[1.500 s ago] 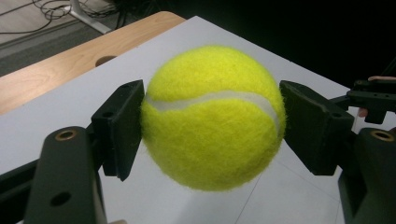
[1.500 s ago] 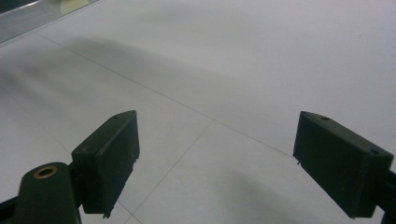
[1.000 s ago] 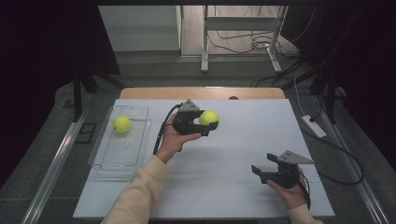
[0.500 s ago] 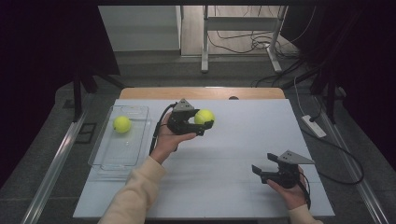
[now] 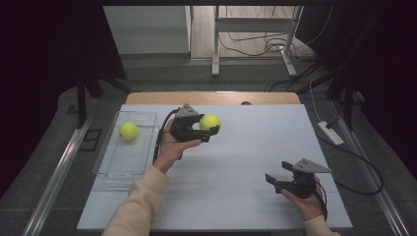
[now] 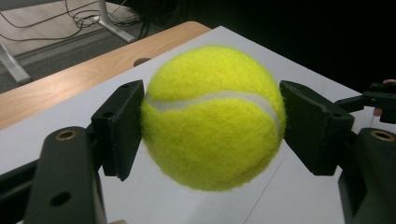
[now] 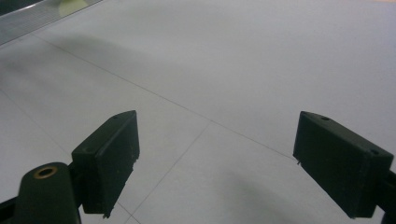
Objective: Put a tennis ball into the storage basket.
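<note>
At the far left of the bench (image 5: 236, 196) a clear tray (image 5: 114, 169) holds one tennis ball (image 5: 128, 131). Right of it, the left claw (image 5: 212, 129) is clamped on a second tennis ball (image 5: 209, 122) — held above the bench, pads pressing both sides, its white seam running roughly level from pad to pad. A ball has no long axis. Far right, the right claw (image 5: 273, 178) rests low — jaws wide apart, holding nothing.

Overhead forward – gripper cameras close.
</note>
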Available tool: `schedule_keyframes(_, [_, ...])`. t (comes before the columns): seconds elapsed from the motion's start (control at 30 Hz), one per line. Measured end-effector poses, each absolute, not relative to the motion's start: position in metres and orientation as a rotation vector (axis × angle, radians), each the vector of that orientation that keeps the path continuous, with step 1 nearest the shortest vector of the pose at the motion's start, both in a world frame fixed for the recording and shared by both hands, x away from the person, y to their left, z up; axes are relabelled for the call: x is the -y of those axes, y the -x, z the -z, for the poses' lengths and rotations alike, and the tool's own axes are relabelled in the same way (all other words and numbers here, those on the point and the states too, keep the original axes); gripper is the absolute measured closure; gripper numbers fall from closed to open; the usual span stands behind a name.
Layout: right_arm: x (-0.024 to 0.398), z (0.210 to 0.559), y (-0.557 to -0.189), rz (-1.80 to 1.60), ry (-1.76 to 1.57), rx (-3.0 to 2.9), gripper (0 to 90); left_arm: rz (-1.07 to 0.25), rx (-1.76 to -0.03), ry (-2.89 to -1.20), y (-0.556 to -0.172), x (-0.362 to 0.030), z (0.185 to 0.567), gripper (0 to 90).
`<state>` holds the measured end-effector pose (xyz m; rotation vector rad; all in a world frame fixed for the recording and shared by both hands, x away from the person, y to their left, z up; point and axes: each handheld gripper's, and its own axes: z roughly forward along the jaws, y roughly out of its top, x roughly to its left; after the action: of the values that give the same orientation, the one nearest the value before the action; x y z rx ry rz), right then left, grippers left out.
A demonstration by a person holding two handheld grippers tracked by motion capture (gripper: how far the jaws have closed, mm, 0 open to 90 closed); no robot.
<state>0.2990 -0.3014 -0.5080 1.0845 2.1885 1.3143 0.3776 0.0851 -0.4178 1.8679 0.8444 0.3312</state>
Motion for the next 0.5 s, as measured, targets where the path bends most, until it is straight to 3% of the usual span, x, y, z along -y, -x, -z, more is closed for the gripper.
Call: schedule_keyframes(0.5, [0.301,0.509,-0.299,-1.307,-1.086,-2.19,14.7,-0.371,-0.869,-1.849,-0.372,-0.102,0.416,27.4])
